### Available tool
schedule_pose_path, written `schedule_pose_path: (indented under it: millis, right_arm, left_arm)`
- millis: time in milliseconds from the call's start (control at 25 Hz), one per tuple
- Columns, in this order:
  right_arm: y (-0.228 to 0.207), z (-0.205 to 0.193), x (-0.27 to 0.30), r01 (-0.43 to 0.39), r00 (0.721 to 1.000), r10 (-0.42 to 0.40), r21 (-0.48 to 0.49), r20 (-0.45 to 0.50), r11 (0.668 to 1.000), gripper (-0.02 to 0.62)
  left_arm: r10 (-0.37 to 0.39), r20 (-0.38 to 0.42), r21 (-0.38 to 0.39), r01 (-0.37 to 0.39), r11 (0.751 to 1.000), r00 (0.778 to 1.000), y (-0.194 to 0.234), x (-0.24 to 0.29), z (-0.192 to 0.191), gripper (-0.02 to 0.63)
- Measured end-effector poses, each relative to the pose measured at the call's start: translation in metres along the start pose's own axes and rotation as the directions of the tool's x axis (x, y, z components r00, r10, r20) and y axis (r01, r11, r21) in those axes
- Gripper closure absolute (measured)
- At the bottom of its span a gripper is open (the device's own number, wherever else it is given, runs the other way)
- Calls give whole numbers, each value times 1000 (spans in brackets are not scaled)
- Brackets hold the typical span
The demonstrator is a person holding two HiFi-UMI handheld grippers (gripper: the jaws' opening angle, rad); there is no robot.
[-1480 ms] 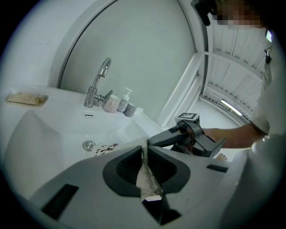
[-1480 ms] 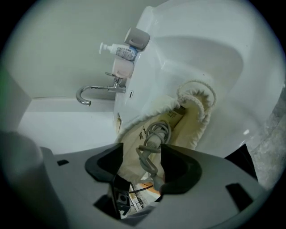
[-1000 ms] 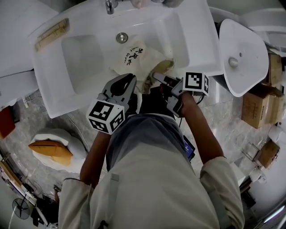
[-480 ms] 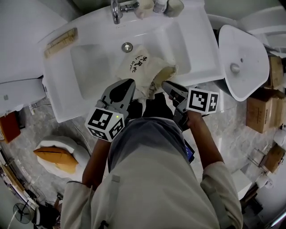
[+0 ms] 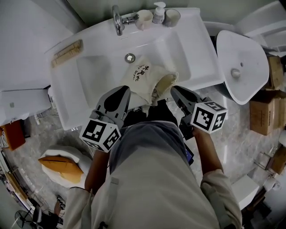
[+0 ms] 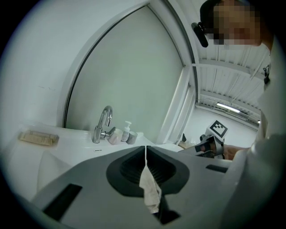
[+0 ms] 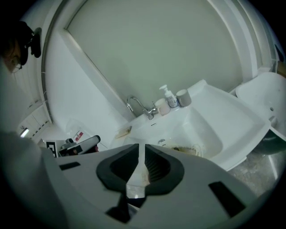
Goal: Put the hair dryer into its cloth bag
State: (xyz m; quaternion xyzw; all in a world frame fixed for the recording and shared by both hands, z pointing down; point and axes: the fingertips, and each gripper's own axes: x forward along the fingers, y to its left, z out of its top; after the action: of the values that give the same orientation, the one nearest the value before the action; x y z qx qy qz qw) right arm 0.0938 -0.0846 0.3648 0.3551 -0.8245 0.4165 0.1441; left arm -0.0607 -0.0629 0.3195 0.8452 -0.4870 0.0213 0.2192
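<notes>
Cream cloth bag (image 5: pixel 145 78) with black characters printed on its side is slung between the 2 grippers over the front half of the white ceramic washbasin (image 5: pixel 196 53). Its closed end points toward the round metal drain (image 5: pixel 130 57), and its open mouth, showing a tan lining, faces the front right of the bowl. The bag bulges as though full. The hair dryer itself can't be picked out from where the head view looks. Whether the bag's underside touches the bowl is not clear either.

The left gripper (image 6: pixel 145 152) is at the bag's front left. Its jaws are closed down tight, with a fold of the pale cloth pinched between the pads and hanging out below them. The right gripper (image 7: pixel 140 154) is at the mouth's right edge. Its jaws have just been closing and now stand only a sliver apart, with a strip of the same cloth caught between the pads. Each gripper carries its marker cube toward the person, whose grey top fills the lower middle of the head view.

Along the basin's back edge stand a chrome tap (image 5: pixel 117 20), a pale cup (image 5: pixel 144 19), a white pump bottle (image 5: pixel 158 12) and a second, greyer cup (image 5: pixel 172 18), all close together. A tan oblong bar (image 5: pixel 67 53) lies on the back left corner of the rim. Off the basin's right side is a white oval toilet lid (image 5: pixel 241 62), and beyond it sit brown cardboard boxes (image 5: pixel 263 114) on the marbled floor.
</notes>
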Motion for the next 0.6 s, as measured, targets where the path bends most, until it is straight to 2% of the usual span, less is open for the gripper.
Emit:
schedule_pose_path:
  millis: [320,600]
  right_arm:
    - [17,17,-27,65,991,-40,-201,130,977,557]
    - [31,36,-49,94,975,-23,-310,223,946,578]
  left_arm:
    - [40,29,-45,-39,998,999,9,-17,7,591]
    - [59,72,-41,-57,998,996,7,-25,25,591]
